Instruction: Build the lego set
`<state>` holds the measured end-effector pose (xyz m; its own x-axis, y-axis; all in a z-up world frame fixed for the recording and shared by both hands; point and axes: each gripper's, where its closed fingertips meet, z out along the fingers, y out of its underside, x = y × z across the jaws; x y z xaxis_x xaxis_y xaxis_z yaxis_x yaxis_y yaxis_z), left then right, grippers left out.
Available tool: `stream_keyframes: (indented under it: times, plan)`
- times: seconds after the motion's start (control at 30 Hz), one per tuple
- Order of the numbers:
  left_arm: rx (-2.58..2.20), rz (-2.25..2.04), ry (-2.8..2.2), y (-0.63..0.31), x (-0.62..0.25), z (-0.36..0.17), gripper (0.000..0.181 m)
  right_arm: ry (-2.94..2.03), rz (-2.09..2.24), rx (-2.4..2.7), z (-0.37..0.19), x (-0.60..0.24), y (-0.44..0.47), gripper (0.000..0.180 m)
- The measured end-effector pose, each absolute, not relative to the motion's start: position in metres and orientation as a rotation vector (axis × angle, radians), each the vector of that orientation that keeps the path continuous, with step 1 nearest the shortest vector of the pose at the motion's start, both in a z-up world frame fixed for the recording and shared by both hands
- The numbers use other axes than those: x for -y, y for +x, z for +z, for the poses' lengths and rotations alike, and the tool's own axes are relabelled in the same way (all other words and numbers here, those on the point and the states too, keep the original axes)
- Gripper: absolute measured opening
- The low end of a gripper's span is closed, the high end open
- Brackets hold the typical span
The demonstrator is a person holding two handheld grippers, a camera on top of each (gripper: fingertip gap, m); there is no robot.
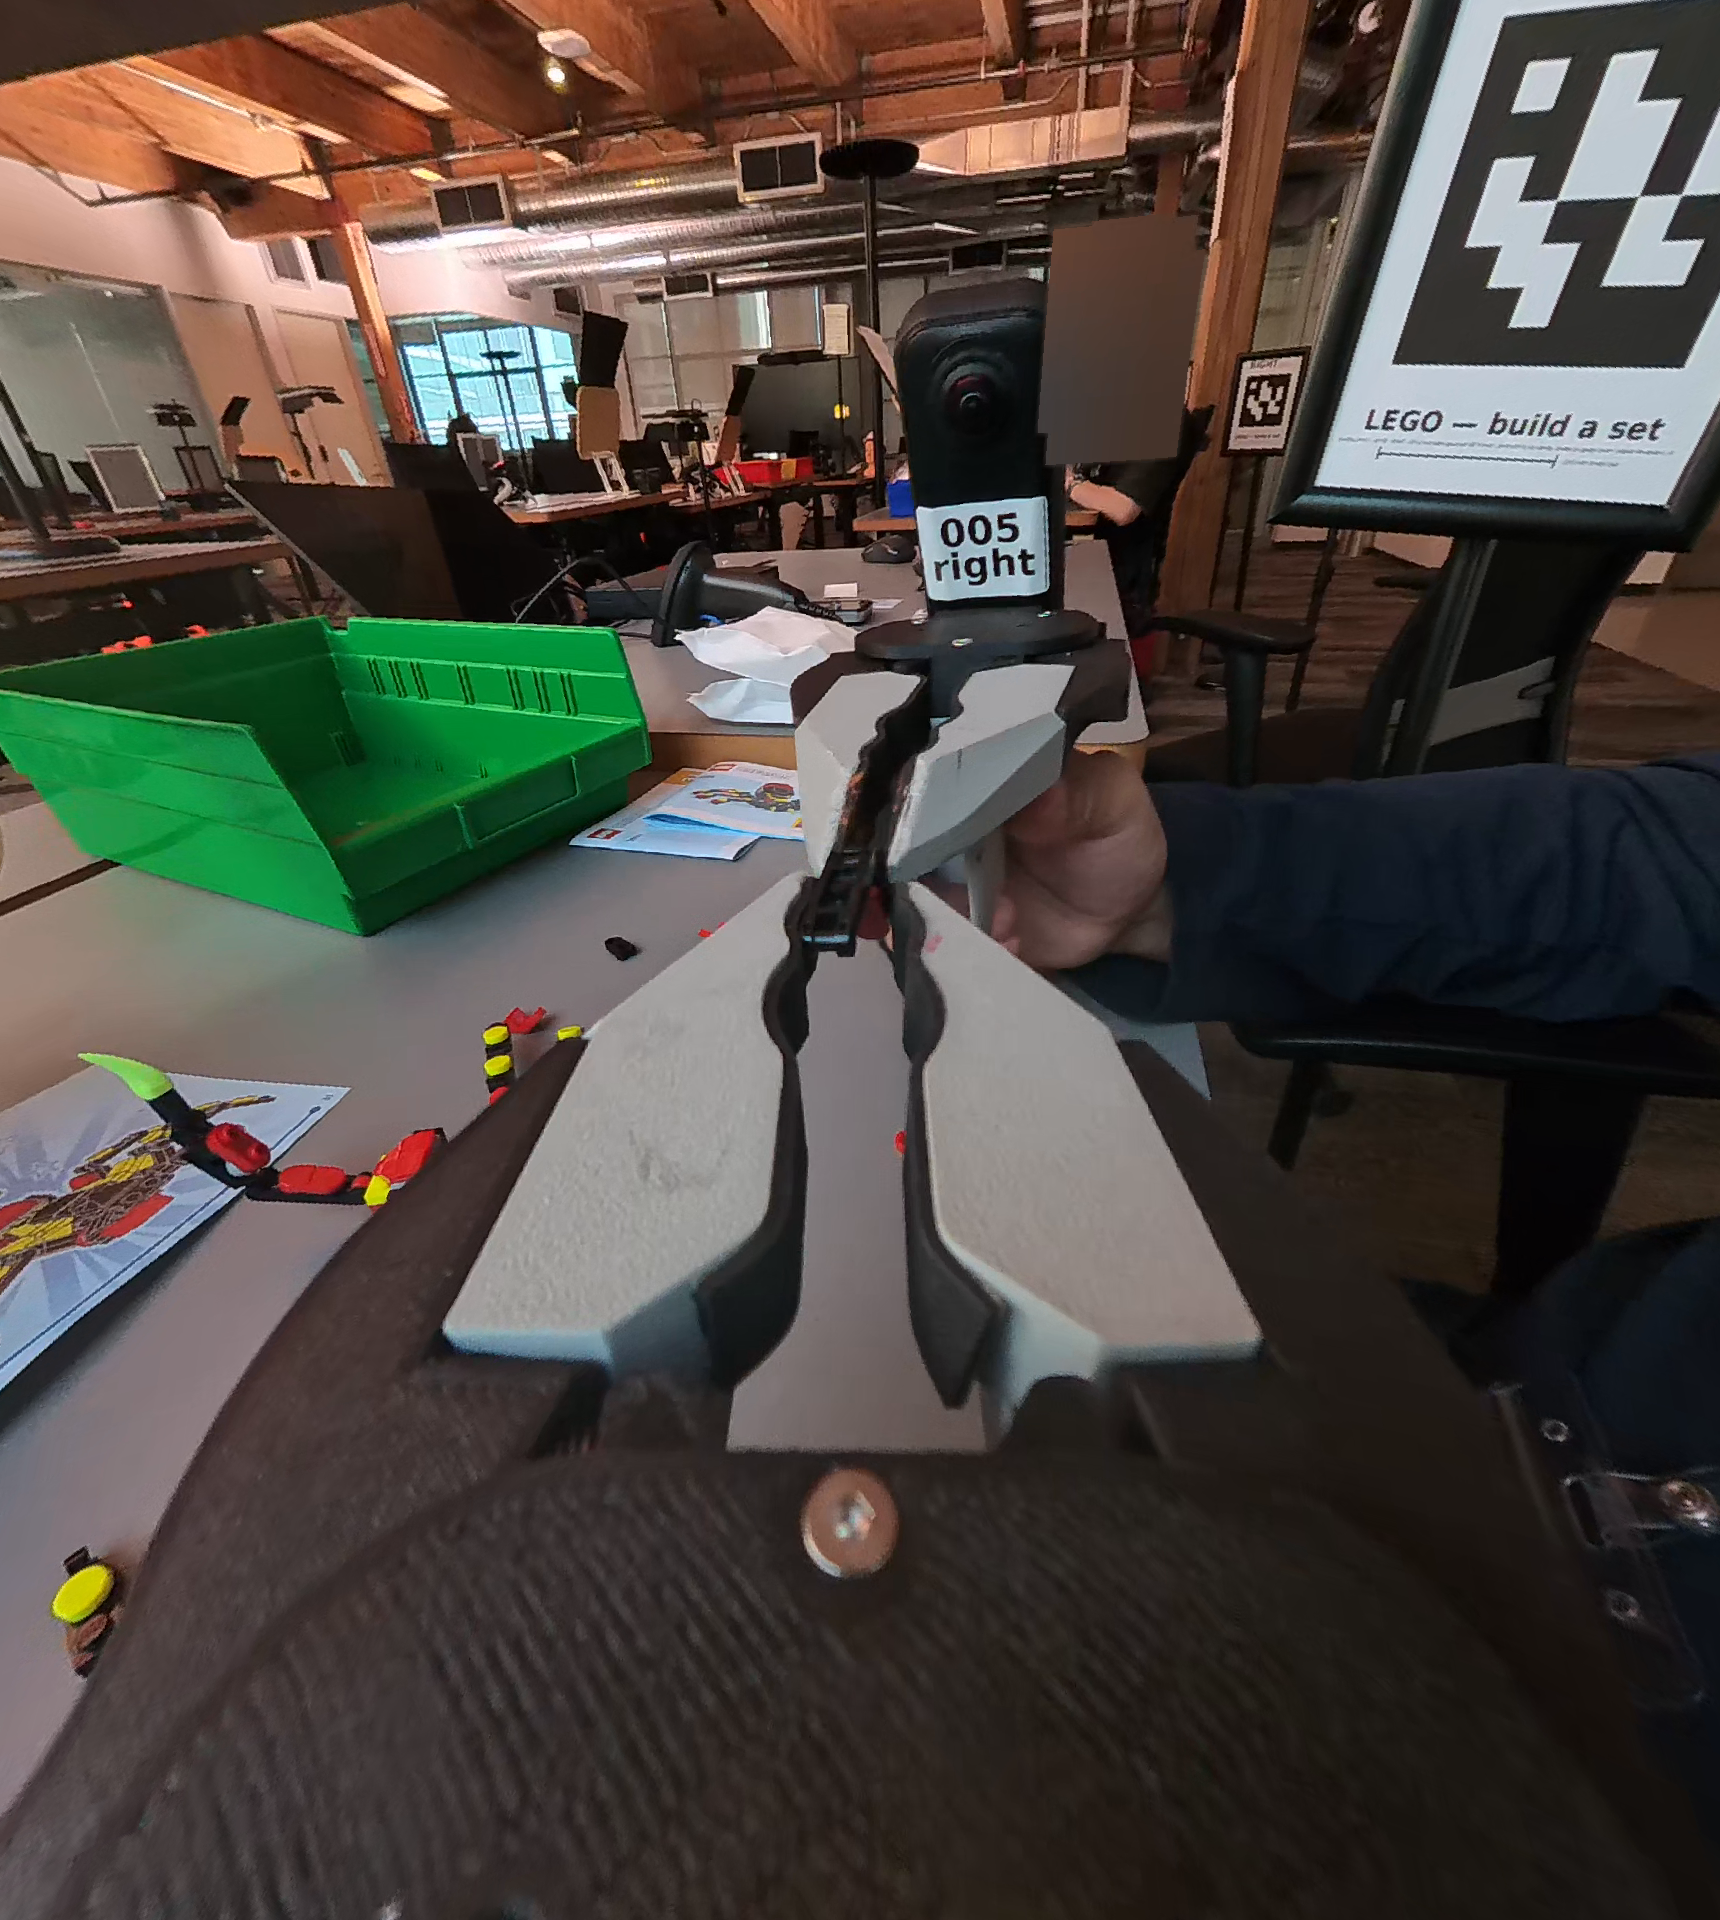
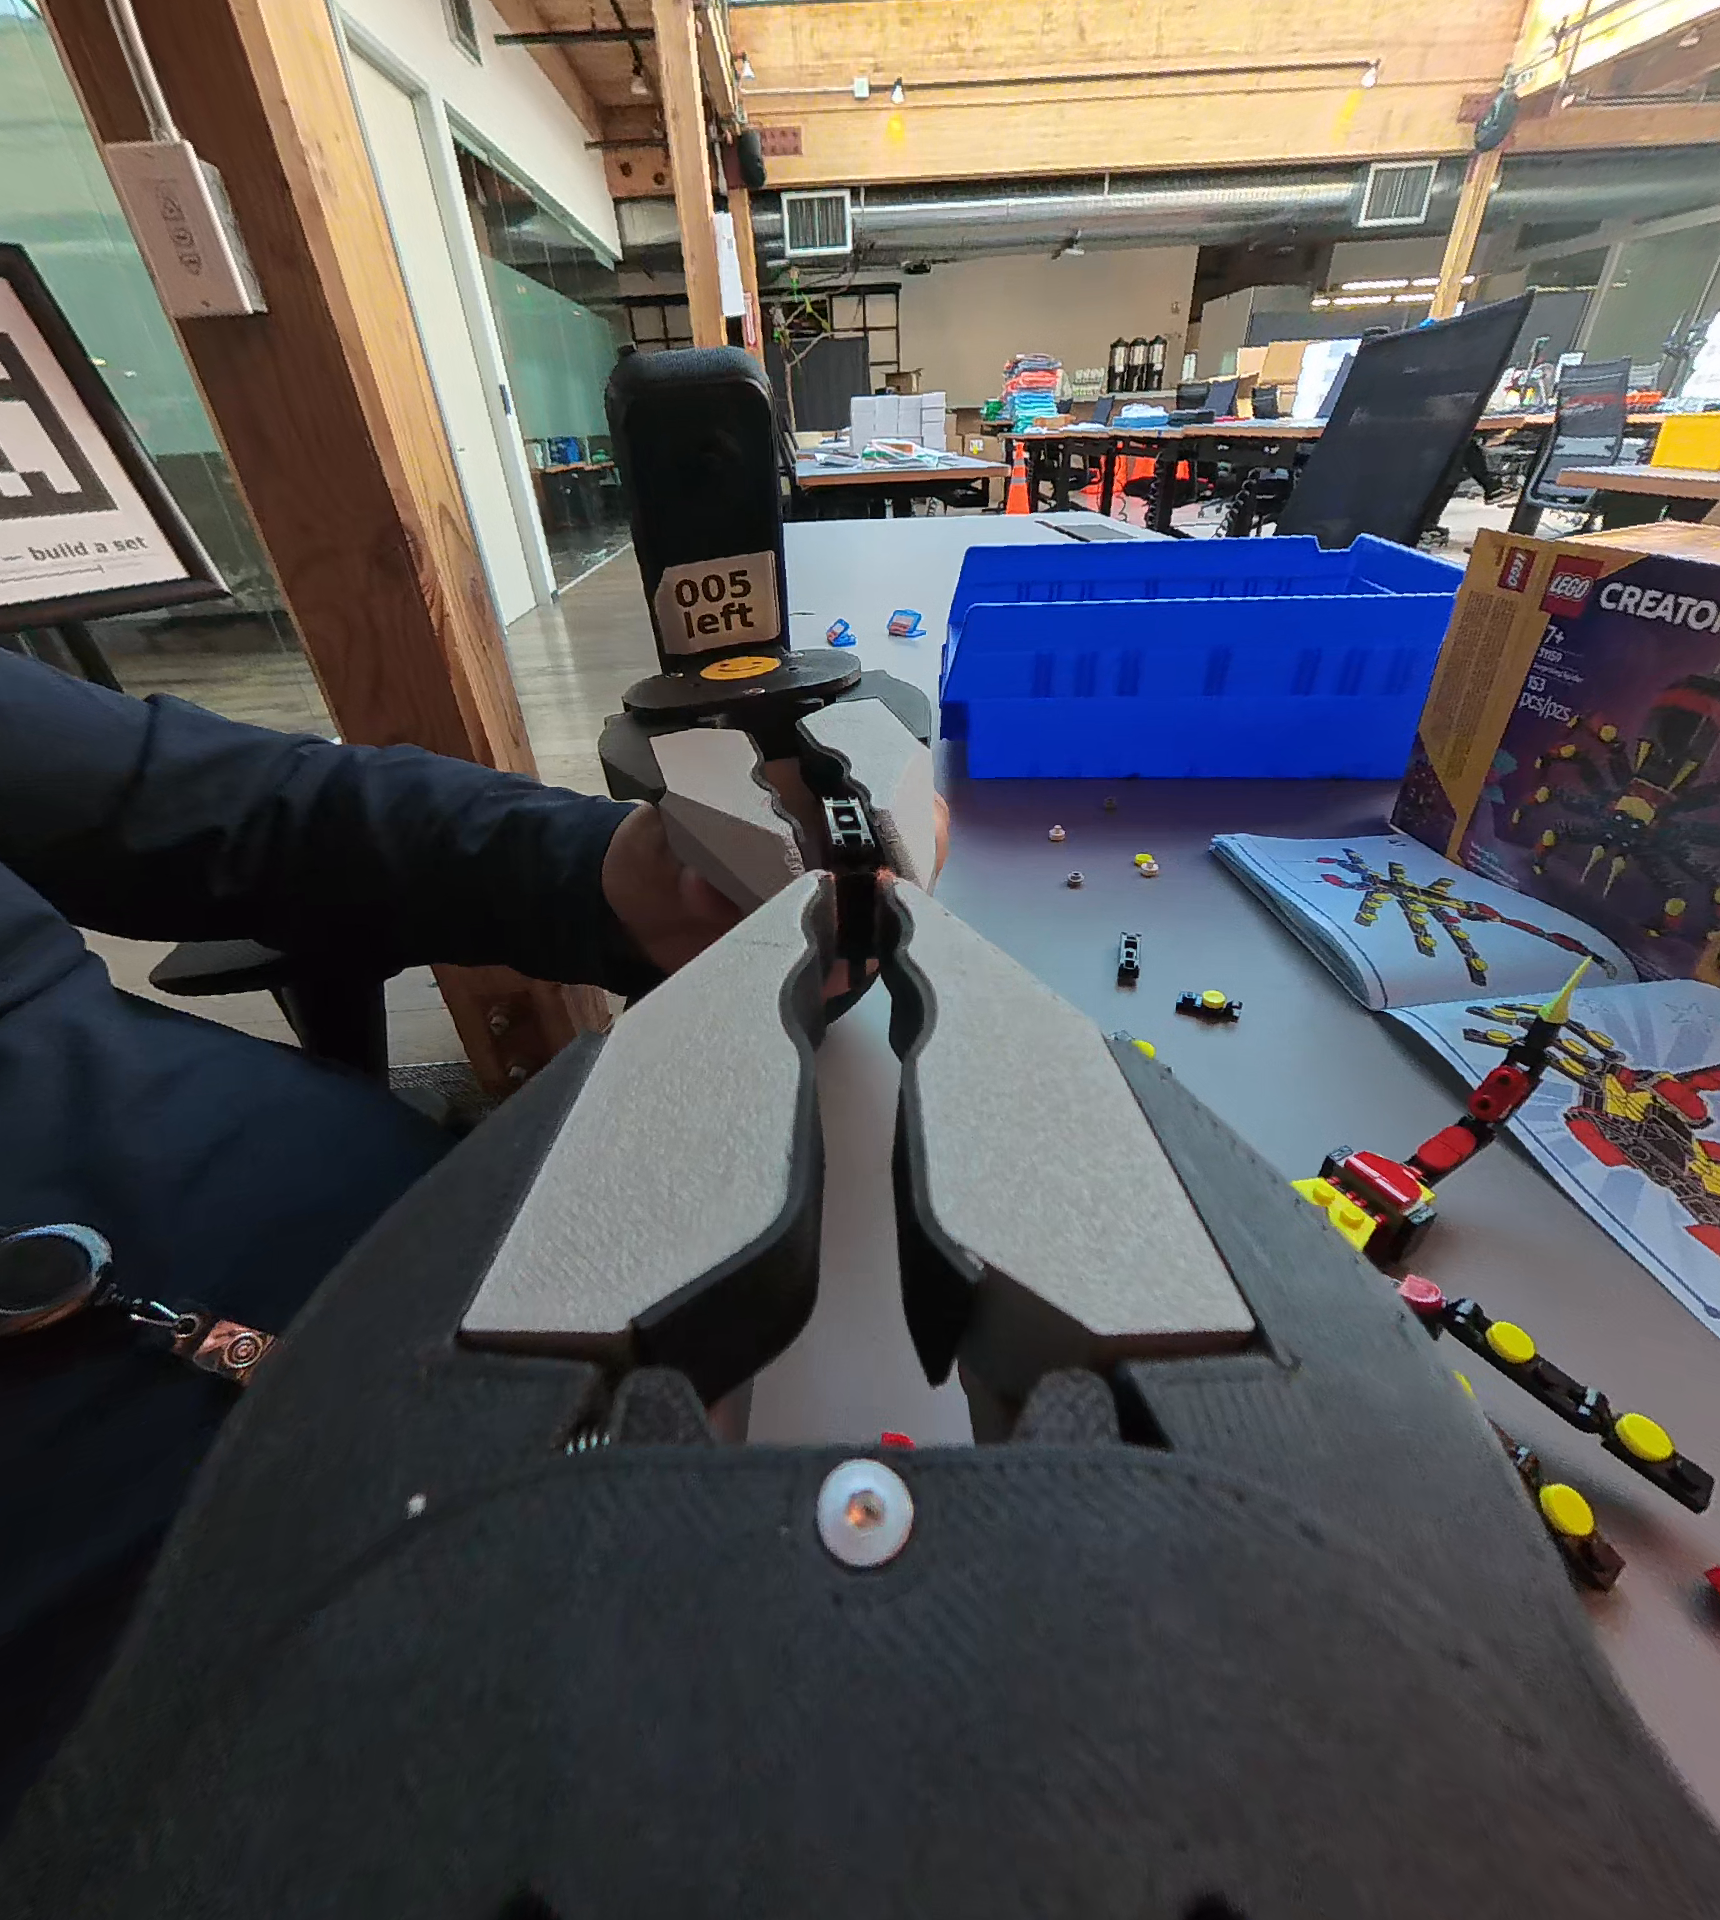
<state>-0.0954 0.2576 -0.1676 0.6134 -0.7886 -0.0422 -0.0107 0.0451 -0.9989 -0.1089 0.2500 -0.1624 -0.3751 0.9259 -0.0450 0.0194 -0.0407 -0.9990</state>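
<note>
Left gripper (image 1: 851, 925) and right gripper (image 2: 861, 925), tips meeting, both pinch black lego strip (image 1: 835, 894).

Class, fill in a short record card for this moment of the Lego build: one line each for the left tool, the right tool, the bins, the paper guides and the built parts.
left tool: shut on black piece
right tool: shut on the same black piece, tip to tip with the left
bins: green bin; blue bin
paper guides: open booklet; picture sheet
built parts: red and black tail lying partly on the sheet; black strip with yellow studs
</note>
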Motion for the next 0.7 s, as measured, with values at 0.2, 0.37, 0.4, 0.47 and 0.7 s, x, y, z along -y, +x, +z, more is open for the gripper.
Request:
stream_keyframes:
  times: [0.2, 0.37, 0.4, 0.47, 0.7]
  plan:
    - [-0.704, -0.639, -1.425, -0.101, -0.256, -0.167, 0.008, -1.048, 1.42, 1.446, -0.16, -0.248, -0.113, 0.004]
    - [-0.582, -0.741, -1.348, -0.104, -0.252, -0.15, 0.008, -1.053, 1.519, 1.291, -0.143, -0.246, -0.117, 0.004]
    - [-0.549, -0.775, -1.335, -0.105, -0.252, -0.148, 0.006, -1.056, 1.532, 1.257, -0.141, -0.245, -0.118, 0.004]
    - [-0.493, -0.842, -1.316, -0.107, -0.252, -0.145, 0.005, -1.066, 1.518, 1.208, -0.138, -0.247, -0.12, 0.003]
    - [-0.477, -0.936, -1.241, -0.103, -0.245, -0.135, 0.005, -1.028, 1.643, 1.135, -0.128, -0.241, -0.116, 0.003]
